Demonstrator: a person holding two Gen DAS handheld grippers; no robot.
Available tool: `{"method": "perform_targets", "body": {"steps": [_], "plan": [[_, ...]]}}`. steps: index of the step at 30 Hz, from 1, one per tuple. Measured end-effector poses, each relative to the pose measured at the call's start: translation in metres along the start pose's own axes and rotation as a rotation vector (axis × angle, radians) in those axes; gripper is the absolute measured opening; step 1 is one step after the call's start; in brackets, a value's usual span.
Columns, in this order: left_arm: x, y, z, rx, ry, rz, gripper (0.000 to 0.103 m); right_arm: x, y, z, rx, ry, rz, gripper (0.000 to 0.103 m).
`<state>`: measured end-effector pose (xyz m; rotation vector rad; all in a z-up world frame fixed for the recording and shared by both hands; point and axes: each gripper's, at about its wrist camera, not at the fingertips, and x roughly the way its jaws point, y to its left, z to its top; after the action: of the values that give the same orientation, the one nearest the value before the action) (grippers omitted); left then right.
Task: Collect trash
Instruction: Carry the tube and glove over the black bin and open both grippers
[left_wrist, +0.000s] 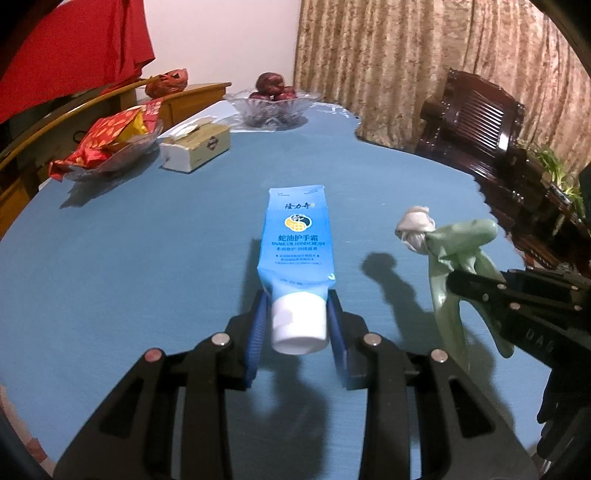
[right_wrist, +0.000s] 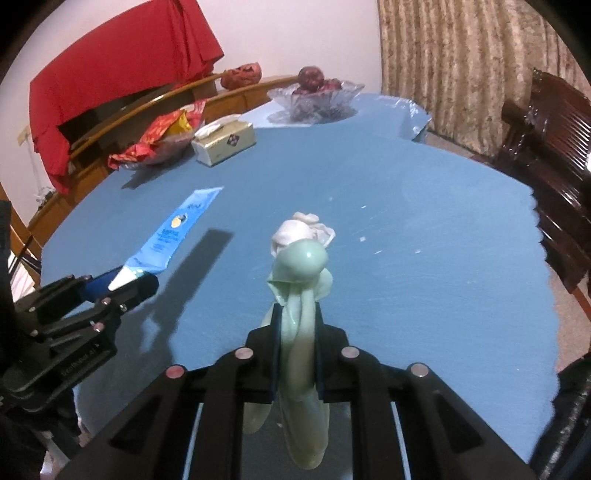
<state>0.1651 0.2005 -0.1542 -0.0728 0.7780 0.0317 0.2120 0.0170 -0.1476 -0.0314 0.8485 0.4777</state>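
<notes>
1. Left tool (left_wrist: 297, 321): black angular linkage arms, round silver screws, blue ribbed pads (left_wrist: 258, 332).
2. Right tool (right_wrist: 297, 332): matching black frame, silver screws, faint embossed lettering along its side.

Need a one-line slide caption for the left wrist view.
Left gripper holds a hand cream tube above the blue table.

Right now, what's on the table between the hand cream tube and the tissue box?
Nothing: in the left wrist view, only bare blue tablecloth lies between the hand cream tube, clamped in the left hand-held gripper, and the tissue box.
</notes>
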Motion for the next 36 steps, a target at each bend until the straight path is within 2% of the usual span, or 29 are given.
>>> {"method": "perform_targets", "body": {"steps": [18,36], "plan": [[-0.04,-0.095,0.006,0.084,-0.045,-0.129,0.031,-0.102,-0.054,-0.014,0.056,-0.126,-0.072,0.014],[-0.071,-0.194,0.002,0.205,-0.072,-0.27,0.031,-0.203,-0.123,-0.052,0.147,-0.227,-0.196,0.014]]}}
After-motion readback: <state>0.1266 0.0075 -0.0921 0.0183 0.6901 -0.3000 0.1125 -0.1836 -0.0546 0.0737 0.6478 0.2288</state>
